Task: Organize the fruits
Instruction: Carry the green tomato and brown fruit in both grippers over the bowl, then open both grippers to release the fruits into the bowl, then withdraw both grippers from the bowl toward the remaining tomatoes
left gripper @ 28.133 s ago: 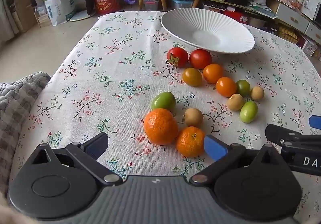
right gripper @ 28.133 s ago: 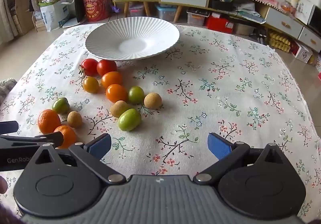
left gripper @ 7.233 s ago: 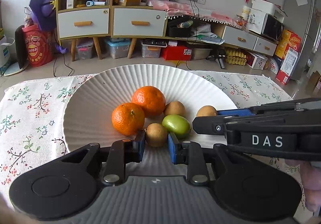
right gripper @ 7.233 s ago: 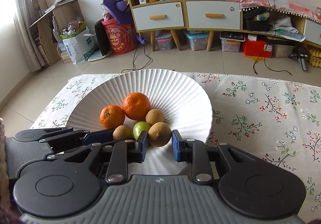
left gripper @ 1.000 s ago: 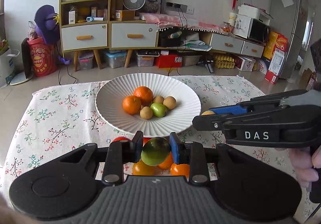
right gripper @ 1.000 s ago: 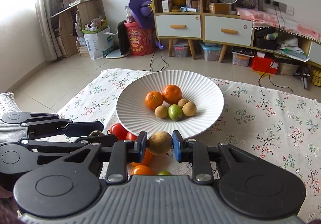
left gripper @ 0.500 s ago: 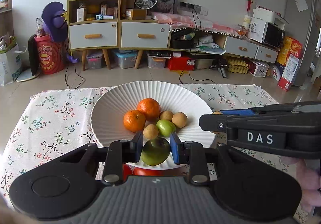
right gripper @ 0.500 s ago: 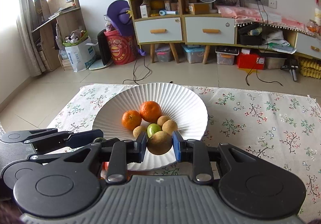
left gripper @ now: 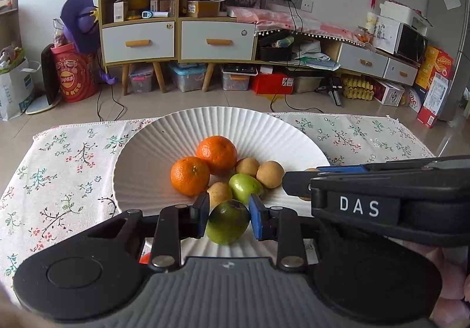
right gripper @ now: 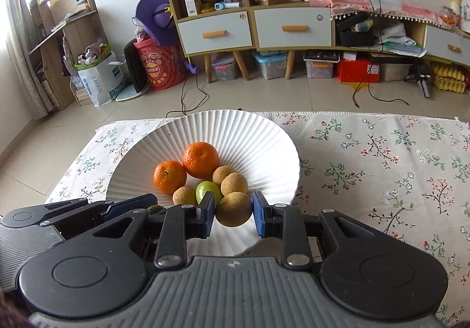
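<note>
Inside white plate (left gripper: 141,157), two oranges (left gripper: 216,154), left fingers (left gripper: 202,207) gripping green fruit (left gripper: 227,222), right fingers (right gripper: 209,210) gripping brown fruit (right gripper: 233,209).

White ribbed plate (left gripper: 141,157), orange tangerines (left gripper: 190,175), green fruit (left gripper: 227,221), floral tablecloth (left gripper: 67,163).

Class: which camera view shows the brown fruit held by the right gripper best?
The right wrist view: the brown fruit sits unobstructed between the right gripper fingers. The left wrist view shows only a sliver behind them.
</note>
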Motion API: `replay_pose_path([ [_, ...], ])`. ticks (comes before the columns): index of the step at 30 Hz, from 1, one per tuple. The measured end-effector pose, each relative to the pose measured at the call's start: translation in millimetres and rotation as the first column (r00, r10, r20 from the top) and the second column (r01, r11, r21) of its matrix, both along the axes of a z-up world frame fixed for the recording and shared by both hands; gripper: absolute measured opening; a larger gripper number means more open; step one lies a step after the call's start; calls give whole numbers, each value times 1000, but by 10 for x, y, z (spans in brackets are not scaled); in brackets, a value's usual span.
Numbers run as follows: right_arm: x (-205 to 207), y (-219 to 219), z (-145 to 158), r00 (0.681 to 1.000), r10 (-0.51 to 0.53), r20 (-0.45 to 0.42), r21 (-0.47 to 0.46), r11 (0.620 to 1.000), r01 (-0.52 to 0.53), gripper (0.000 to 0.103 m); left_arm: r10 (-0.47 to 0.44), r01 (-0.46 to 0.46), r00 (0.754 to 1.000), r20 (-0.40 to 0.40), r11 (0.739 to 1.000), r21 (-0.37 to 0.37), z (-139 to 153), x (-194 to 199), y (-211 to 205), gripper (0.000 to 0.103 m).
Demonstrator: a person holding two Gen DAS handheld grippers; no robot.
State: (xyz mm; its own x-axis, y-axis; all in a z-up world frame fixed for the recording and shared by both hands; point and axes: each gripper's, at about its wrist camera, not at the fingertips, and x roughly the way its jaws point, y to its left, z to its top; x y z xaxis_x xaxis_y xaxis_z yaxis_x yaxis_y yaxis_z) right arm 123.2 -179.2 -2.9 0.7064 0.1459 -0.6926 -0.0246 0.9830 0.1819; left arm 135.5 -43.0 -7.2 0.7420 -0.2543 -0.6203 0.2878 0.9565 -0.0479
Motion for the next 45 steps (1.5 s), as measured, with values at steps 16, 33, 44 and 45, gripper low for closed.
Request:
replay_pose_path([
  [16,17,-12,-59,1000,26,8,4,1000,-26,28,-2,2,1000,2,999,37,-75,50,-21,28],
  [33,-29,-37,53,999,1,40,21,1000,-1,53,15,-17,999,38,998,68,48,-26,-27,80],
  [44,-154,-97,146,998,-18,68,17,1000,17,92,12,-15,1000,24,995,101,118,-115,-5,99],
  [45,-167,-102,148,998,-17,66,12,1000,16,95,11,-13,1000,22,994,106,124,-124,3,99],
])
